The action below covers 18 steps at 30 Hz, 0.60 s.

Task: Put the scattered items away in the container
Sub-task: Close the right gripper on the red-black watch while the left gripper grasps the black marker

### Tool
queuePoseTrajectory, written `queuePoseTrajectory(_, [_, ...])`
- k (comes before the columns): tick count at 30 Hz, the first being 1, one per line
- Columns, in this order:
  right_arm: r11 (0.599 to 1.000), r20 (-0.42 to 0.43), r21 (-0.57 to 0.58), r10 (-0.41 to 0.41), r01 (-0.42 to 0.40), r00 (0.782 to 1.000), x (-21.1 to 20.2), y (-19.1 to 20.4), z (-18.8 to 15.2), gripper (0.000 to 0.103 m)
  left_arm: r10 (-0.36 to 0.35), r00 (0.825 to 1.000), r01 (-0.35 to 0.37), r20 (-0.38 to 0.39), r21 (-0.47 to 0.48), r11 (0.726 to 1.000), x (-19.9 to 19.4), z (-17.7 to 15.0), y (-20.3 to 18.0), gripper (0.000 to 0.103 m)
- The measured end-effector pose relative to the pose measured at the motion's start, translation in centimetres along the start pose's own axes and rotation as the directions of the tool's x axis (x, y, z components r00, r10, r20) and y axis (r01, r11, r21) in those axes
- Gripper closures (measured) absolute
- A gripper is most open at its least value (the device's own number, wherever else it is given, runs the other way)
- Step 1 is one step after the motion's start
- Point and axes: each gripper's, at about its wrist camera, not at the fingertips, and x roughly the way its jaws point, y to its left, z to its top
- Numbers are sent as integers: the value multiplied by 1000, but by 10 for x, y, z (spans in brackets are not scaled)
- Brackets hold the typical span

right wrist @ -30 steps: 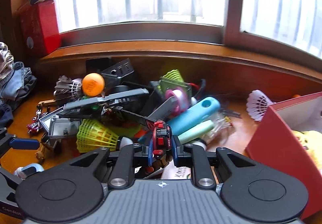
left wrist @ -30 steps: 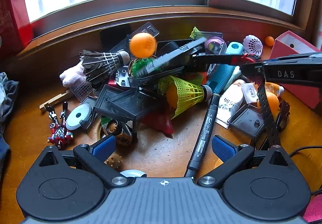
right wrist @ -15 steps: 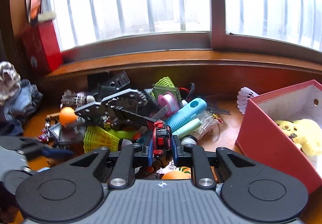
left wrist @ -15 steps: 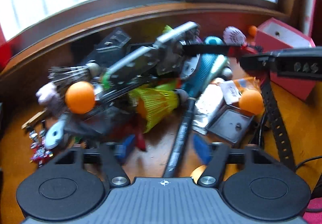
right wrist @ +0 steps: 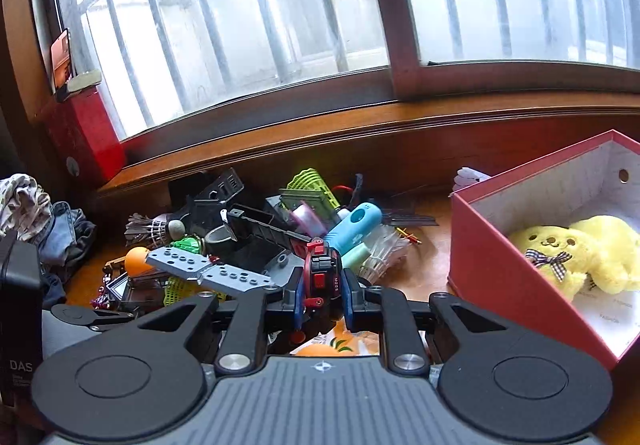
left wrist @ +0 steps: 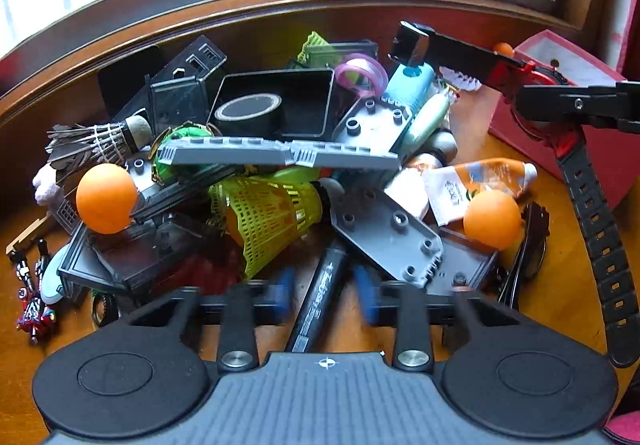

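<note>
Left wrist view: left gripper [left wrist: 325, 295], jaws closing, blurred blue pads either side of a black marker [left wrist: 320, 297] lying on the wooden table [left wrist: 560, 293]; contact cannot be told. Beyond the marker, a yellow-green shuttlecock [left wrist: 268, 221], grey brick plates [left wrist: 280, 155], an orange ball [left wrist: 106, 193] left, a second ball [left wrist: 493, 219] right, a tube [left wrist: 480, 177] beside it, and a black tray holding a tape roll [left wrist: 248, 113]. Right wrist view: right gripper [right wrist: 322, 295] clenched on a red-and-black watch [right wrist: 323, 277], held above the pile, its strap trailing toward the clutter. Right of it, a red box [right wrist: 516, 277], open, with a yellow plush [right wrist: 576, 249] inside. Clothes [right wrist: 44, 221] heaped far left.
</note>
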Motion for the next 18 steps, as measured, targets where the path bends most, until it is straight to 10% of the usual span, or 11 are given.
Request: queuePoseTrajectory(18, [999,10,-14,52,-52,999,4,-14,11,83,10,983,18,185,-148,989,-65,29,10,86])
